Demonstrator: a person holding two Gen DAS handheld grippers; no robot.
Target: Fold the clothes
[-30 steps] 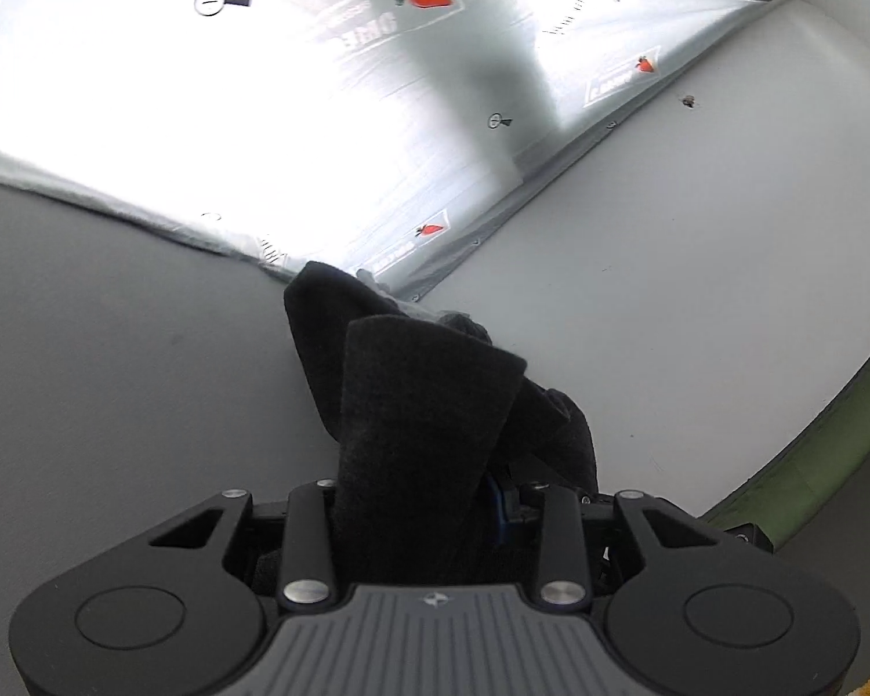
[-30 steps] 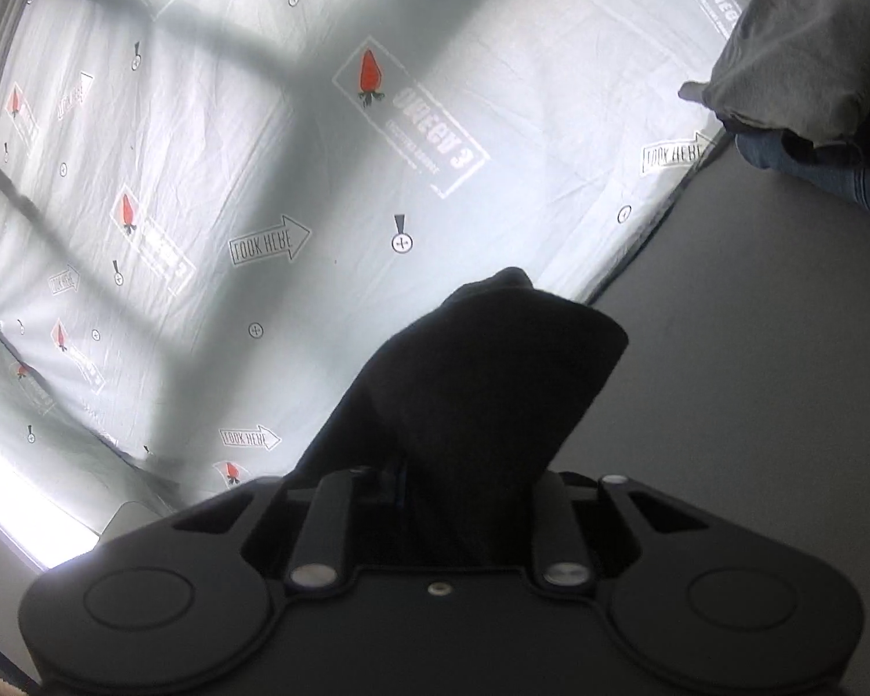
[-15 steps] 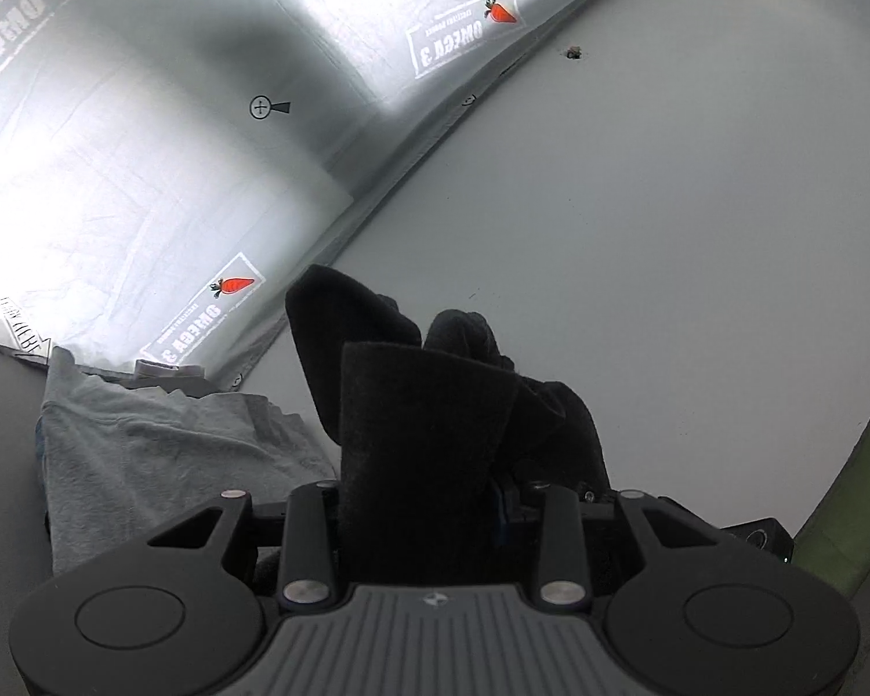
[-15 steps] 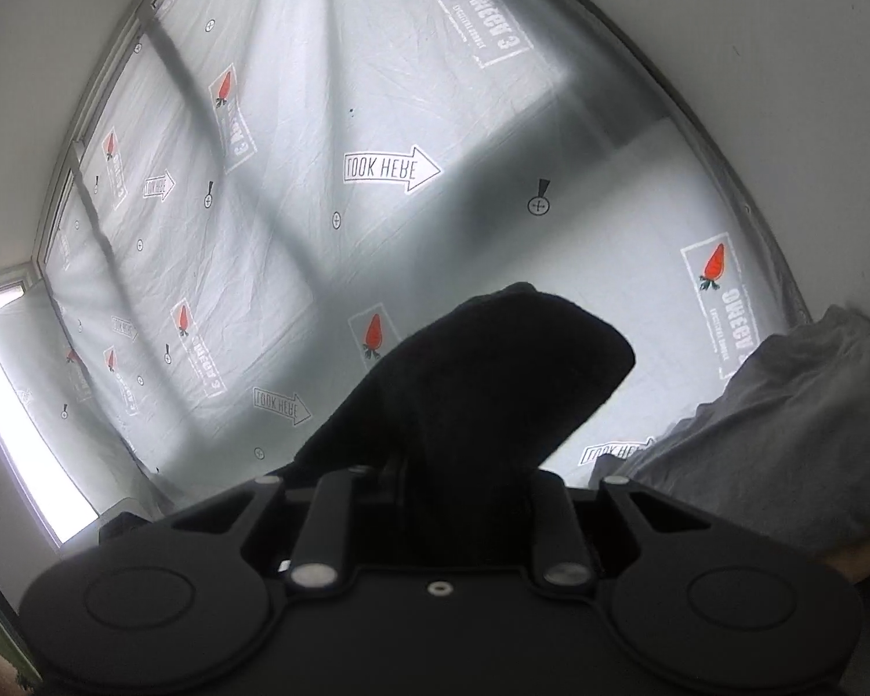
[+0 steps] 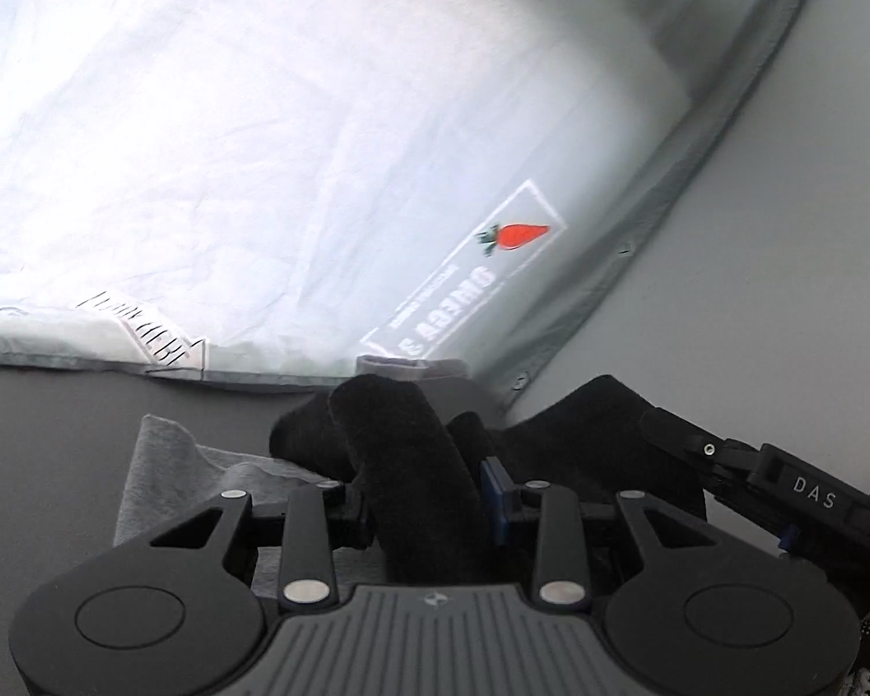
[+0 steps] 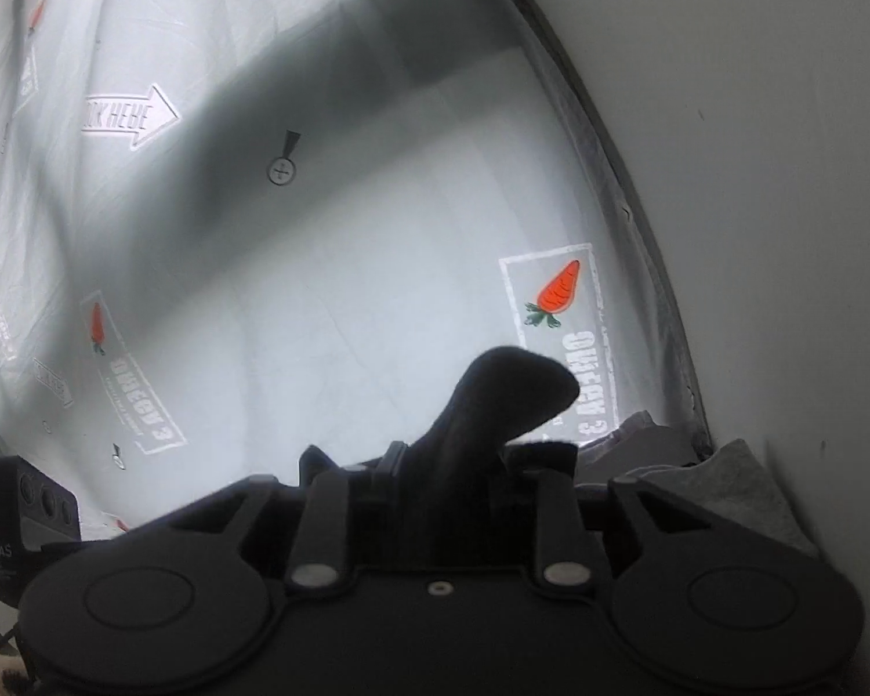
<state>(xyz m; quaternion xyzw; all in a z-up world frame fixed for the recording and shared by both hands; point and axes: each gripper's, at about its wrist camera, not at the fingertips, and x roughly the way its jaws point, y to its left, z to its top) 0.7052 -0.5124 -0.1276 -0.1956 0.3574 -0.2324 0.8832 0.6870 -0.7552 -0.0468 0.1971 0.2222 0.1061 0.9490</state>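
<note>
Left wrist view, both grippers [image 5: 426, 499] [image 6: 452, 475] pinching black garment [image 5: 400, 452], fold pointing forward.

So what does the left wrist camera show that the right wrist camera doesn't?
Only the left wrist view shows the right tool reaching in from the side. Only the right wrist view shows the LOOK HERE arrow and a crosshair mark. Both show the black garment pinched in a tool, the grey clothing beside it, and the carrot-printed sheet.
</note>
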